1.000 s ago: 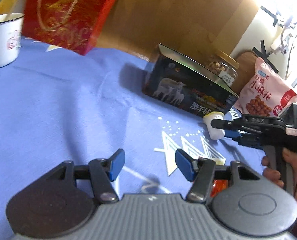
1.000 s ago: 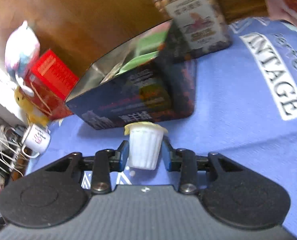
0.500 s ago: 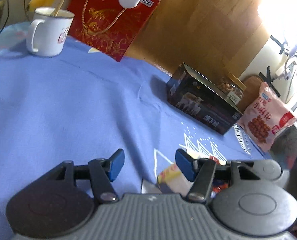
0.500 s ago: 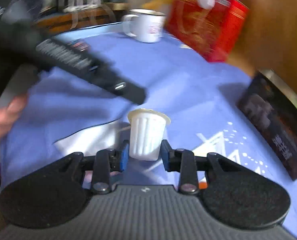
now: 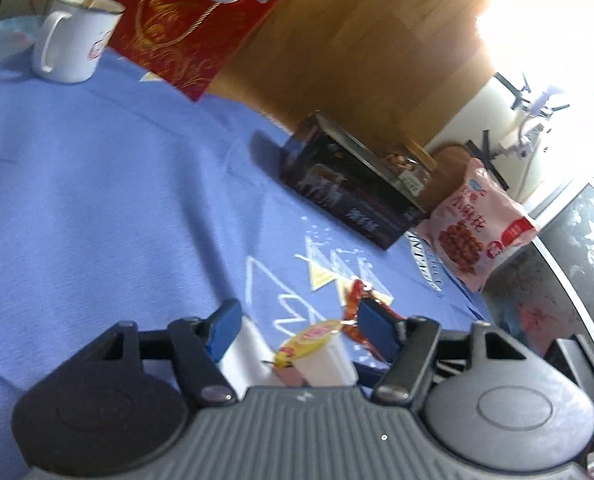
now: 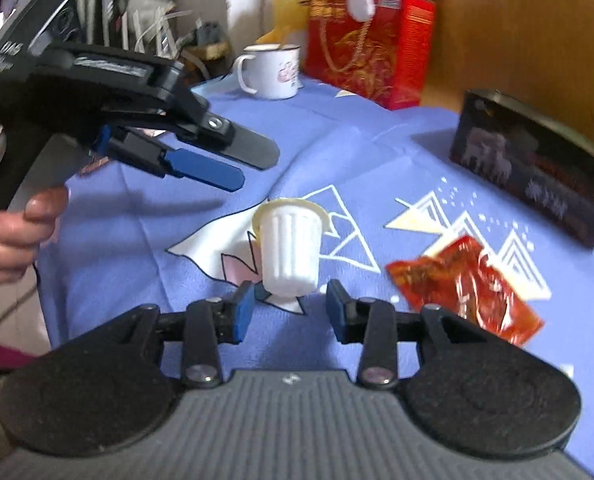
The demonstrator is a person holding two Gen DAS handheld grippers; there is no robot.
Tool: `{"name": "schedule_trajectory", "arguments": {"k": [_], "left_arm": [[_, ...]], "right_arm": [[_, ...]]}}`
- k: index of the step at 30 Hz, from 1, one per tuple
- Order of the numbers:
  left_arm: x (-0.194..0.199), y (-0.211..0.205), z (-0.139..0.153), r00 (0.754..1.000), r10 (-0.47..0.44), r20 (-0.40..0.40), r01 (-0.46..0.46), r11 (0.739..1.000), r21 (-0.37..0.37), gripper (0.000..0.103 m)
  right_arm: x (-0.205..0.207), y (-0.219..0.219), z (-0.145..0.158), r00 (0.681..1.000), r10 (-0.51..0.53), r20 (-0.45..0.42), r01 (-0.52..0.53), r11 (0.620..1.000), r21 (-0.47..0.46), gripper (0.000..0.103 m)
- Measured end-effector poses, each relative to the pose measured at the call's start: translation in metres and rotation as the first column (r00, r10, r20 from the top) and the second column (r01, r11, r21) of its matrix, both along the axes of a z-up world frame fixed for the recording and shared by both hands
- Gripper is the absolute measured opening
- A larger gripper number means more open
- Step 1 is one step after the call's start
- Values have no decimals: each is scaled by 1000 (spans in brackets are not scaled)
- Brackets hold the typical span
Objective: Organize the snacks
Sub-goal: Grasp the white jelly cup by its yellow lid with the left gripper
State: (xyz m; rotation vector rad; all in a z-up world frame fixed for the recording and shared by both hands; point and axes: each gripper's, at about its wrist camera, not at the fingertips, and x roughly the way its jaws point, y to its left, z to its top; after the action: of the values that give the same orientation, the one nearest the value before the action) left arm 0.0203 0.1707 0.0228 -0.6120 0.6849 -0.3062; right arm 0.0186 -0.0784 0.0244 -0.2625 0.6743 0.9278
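A small white ribbed jelly cup [image 6: 291,250] with a yellow lid lies on the blue cloth just ahead of my right gripper [image 6: 289,312], whose blue pads are open and apart from it. In the left wrist view the cup [image 5: 317,354] shows low between the open pads of my left gripper [image 5: 299,326]. The left gripper [image 6: 209,164] also shows in the right wrist view, held above the cloth to the cup's left. A red snack packet [image 6: 467,286] lies right of the cup; it also shows in the left wrist view [image 5: 357,300].
A dark open box [image 5: 349,192] stands further back, with a nut jar [image 5: 407,164] behind it and a pink snack bag [image 5: 477,232] to its right. A white mug [image 6: 271,70] and a red gift bag [image 6: 367,40] stand at the back.
My right gripper carried the cup from in front of the dark box to the near cloth, then opened and let it go. My left gripper pulled back above the cloth, still open.
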Motion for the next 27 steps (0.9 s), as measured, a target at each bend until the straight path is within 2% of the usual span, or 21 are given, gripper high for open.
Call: {"name": "schedule_trajectory", "arguments": {"k": [4,7,12,14,15,19,27], "left_arm": [[-2,-15,7,998,-42,35,41,998,39,76],[1,-28,5,997,-68,27,66,995,82,71],[11,-35,-11,996,-85,-38,88,992,90,38],[14,-32,-18,995,-80,-59,83,995,55,40],[13,-30,-19,995,-79,-63,82,996,42,39],[13,-33,-19,994,-83,-70,86,995,40,39],[12,-60,-16,989,-128,-76,132,990,51,39]], "right_arm": [[0,-7,-1,999,-35,-41,38,997,71,42],[0,-7,-4,998,-44,-50,49,995,90,42],[5,-7,-7,996,-49,-68,57,990,133,42],[6,-7,-8,996,-49,-78,60,987,146,39],[7,-9,-9,995,-56,-83,68,986,153,33],[11,-16,-10,989,-65,-132,90,976,197,33],[3,-43,-10,981,-96,-169,133,966,222,33]]}}
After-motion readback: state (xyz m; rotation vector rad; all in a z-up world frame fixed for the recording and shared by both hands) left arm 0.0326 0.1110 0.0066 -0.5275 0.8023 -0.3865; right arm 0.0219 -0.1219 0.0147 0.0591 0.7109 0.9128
